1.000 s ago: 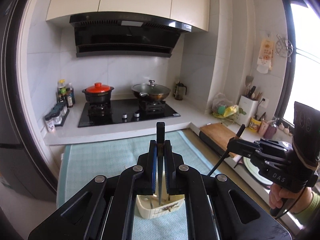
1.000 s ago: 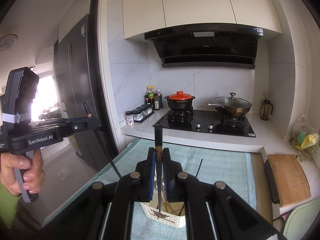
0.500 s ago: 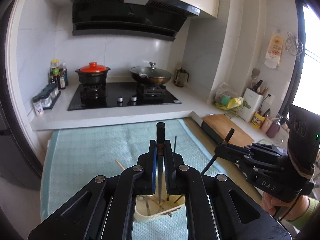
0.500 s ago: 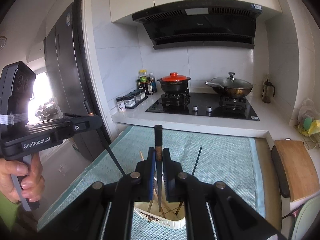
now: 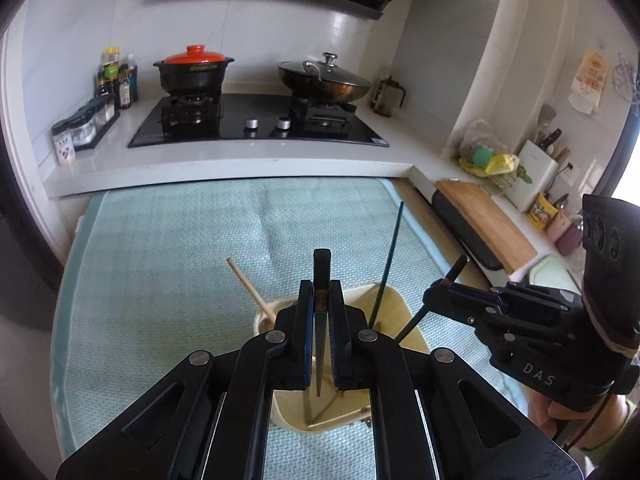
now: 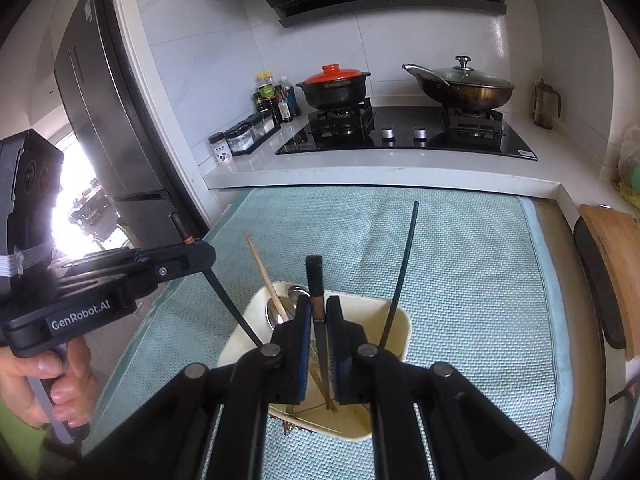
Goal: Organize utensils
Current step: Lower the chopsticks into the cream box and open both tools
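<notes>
While clamped in each hand-held gripper (image 5: 321, 312) (image 6: 319, 316), slim black chopstick (image 5: 322, 276) (image 6: 316, 280), cream rectangular holder (image 5: 400, 304).

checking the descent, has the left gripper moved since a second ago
Yes. The left gripper, shut on a black chopstick, has come down toward the cream utensil holder; the stove has slid up its view and the holder looms larger.
</notes>
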A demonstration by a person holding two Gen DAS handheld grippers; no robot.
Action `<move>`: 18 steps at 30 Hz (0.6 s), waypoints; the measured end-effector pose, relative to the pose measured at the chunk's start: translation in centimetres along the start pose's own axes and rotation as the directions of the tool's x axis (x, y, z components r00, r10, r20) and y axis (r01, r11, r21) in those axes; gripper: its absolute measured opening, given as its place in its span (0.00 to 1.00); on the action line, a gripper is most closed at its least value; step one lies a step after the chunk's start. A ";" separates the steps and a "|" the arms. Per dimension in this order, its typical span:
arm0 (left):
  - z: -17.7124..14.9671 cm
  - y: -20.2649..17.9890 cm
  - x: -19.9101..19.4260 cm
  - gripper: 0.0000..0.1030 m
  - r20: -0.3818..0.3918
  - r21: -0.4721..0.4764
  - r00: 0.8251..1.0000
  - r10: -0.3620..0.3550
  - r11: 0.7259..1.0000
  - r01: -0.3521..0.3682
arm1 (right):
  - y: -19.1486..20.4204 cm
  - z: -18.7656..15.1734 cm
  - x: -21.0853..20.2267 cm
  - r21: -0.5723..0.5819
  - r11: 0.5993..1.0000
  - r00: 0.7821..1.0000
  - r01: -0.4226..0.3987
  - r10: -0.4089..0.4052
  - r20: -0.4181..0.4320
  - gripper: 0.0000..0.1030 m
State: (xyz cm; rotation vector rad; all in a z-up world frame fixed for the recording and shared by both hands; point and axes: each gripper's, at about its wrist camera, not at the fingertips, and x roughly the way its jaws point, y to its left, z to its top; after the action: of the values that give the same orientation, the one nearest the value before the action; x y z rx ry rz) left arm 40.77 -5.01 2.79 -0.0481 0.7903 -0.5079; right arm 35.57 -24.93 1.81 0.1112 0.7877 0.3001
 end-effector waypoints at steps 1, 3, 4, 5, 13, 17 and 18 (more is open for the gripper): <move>0.1 0.1 0.3 0.05 -0.004 -0.003 1.000 0.006 1.000 -0.006 | -0.2 0.1 0.3 0.006 1.000 1.000 0.003 -0.003 -0.005 0.10; 0.4 0.3 0.5 0.10 -0.007 -0.013 1.000 0.024 1.000 -0.024 | -0.3 0.3 0.5 0.008 1.000 1.000 0.009 -0.009 -0.003 0.10; 0.6 0.5 0.4 0.15 -0.004 -0.018 0.999 0.031 0.999 -0.031 | -0.3 0.4 0.5 0.008 1.000 1.000 0.014 -0.014 0.000 0.10; 0.8 0.6 0.2 0.33 0.004 -0.025 0.999 0.039 0.999 -0.039 | -0.4 0.6 0.4 0.009 1.000 1.000 0.020 -0.020 0.004 0.13; 2.1 0.4 -6.2 0.66 0.148 -0.042 0.988 0.054 0.998 -0.049 | -1.0 2.1 -4.8 0.032 0.999 0.994 0.026 -0.029 0.105 0.43; 0.6 -1.0 -11.3 0.77 0.223 -0.003 0.974 0.046 0.999 -0.046 | -0.1 2.0 -12.1 -0.028 0.999 0.975 0.046 -0.039 0.221 0.43; -0.1 -1.6 -12.5 0.79 0.234 0.014 0.971 0.041 0.999 -0.046 | 0.3 1.6 -14.1 -0.053 0.997 0.969 0.057 -0.042 0.244 0.43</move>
State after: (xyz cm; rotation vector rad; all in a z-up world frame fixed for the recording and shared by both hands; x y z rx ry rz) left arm 32.67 -0.73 11.42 -0.0714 0.5542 -0.4586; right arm 27.28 -28.96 12.59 0.0707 0.5369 0.2565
